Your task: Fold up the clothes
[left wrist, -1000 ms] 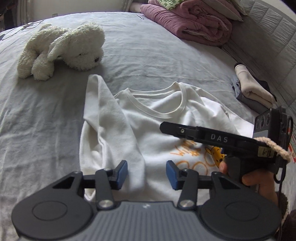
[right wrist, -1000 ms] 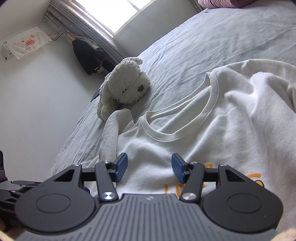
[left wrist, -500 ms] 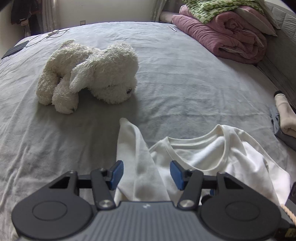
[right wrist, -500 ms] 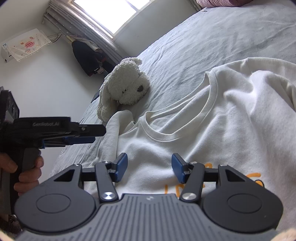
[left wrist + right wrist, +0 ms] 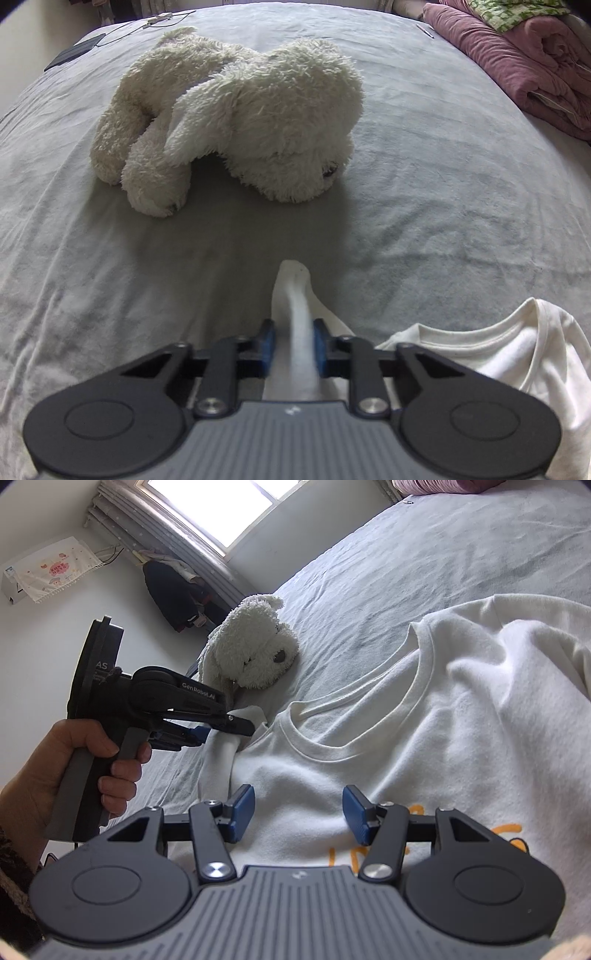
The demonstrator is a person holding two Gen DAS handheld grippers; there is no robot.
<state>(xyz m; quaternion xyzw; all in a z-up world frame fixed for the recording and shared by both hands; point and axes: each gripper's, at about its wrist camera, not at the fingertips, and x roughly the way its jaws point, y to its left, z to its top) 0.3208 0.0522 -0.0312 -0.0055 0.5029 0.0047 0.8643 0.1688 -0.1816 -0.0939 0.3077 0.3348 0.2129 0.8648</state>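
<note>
Two claws are at work over the white sweatshirt [image 5: 424, 738], which lies face up on the grey bed [image 5: 424, 206] with its orange print toward the person and its collar toward the far side. The left claw [image 5: 292, 349] has travelled from over the chest out to the sleeve [image 5: 295, 314] on the plush dog's [image 5: 236, 114] side, and its jaws have just been closing; the blue pads now press on a raised ridge of sleeve cloth, so it holds the sleeve. That, I judge, sets up the first fold: with the sleeve gripped, it can be carried across onto the chest.

The right claw [image 5: 298, 818] hovers half open just above the chest, nothing between its pads, in the same place as a moment ago.

The garment's long axis runs from the person's side up toward the collar, neck opening pointing away. The pinched sleeve lies roughly along that axis, beside the body panel, its cuff end poking out beyond the left claw toward the plush dog, which sits near but apart from it. A pink quilt [image 5: 517, 62] is heaped at the far corner, well clear.
</note>
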